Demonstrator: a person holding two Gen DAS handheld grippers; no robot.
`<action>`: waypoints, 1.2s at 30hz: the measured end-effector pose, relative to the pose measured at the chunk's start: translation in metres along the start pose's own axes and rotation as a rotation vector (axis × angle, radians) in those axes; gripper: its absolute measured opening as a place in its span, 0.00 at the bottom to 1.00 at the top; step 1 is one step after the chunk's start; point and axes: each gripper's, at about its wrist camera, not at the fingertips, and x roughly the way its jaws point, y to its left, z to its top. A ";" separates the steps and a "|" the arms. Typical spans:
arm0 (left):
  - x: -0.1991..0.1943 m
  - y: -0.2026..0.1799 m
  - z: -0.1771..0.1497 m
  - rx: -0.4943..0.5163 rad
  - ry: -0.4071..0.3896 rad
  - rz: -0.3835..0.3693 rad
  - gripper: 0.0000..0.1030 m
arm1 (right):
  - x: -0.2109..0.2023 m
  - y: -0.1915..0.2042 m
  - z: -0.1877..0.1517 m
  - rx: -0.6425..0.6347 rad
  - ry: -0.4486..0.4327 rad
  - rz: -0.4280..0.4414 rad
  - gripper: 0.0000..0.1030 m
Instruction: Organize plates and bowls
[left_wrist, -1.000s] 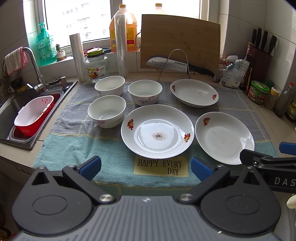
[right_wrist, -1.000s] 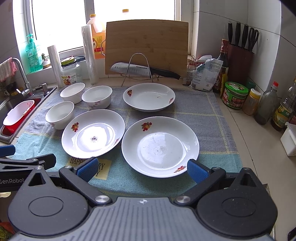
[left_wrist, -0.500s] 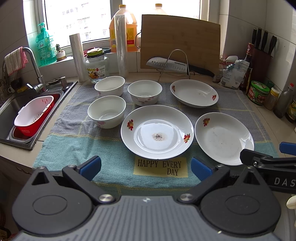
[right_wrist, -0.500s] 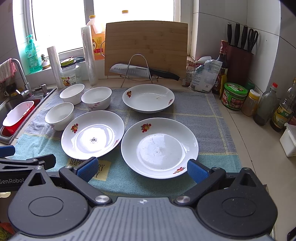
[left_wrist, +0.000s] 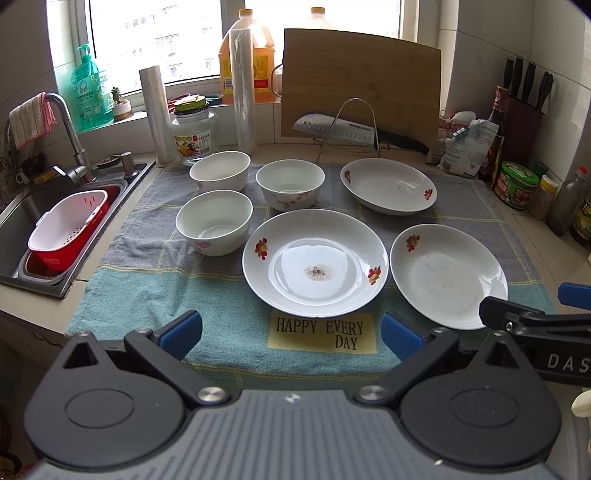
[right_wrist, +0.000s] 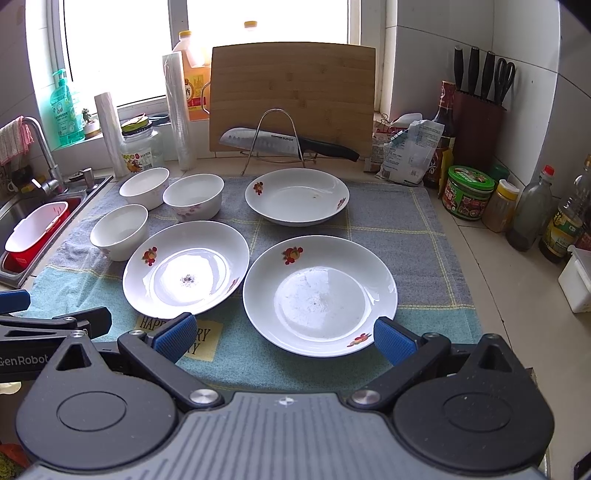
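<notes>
Three white flower-print plates lie on a towel: a middle plate (left_wrist: 316, 263) (right_wrist: 186, 268), a right plate (left_wrist: 448, 275) (right_wrist: 320, 294) and a far plate (left_wrist: 388, 185) (right_wrist: 297, 195). Three white bowls stand at the left: a near bowl (left_wrist: 214, 221) (right_wrist: 119, 231), a far-left bowl (left_wrist: 220, 170) (right_wrist: 144, 187) and a middle bowl (left_wrist: 290, 184) (right_wrist: 193, 196). My left gripper (left_wrist: 290, 334) is open and empty, in front of the middle plate. My right gripper (right_wrist: 282, 334) is open and empty; the right plate's near rim lies between its fingers.
A sink (left_wrist: 22, 218) with a red and white basket (left_wrist: 68, 229) is at the left. A cutting board (left_wrist: 360, 83), knife on a rack (left_wrist: 354, 129), jar (left_wrist: 194, 134) and rolls stand behind. Jars and bottles (right_wrist: 469, 192) line the right counter.
My right gripper has moved forward a little toward the right plate, which now shows larger and lower. The left gripper has barely moved.
</notes>
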 end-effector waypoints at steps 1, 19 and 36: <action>0.000 0.000 0.000 0.000 -0.001 -0.001 0.99 | 0.000 0.000 0.000 0.000 0.000 0.000 1.00; 0.005 0.000 0.005 0.012 -0.024 -0.020 0.99 | 0.004 -0.003 0.000 -0.005 -0.030 0.024 1.00; 0.022 0.001 0.006 0.039 -0.066 -0.079 0.99 | 0.041 -0.034 -0.031 -0.080 -0.030 0.067 1.00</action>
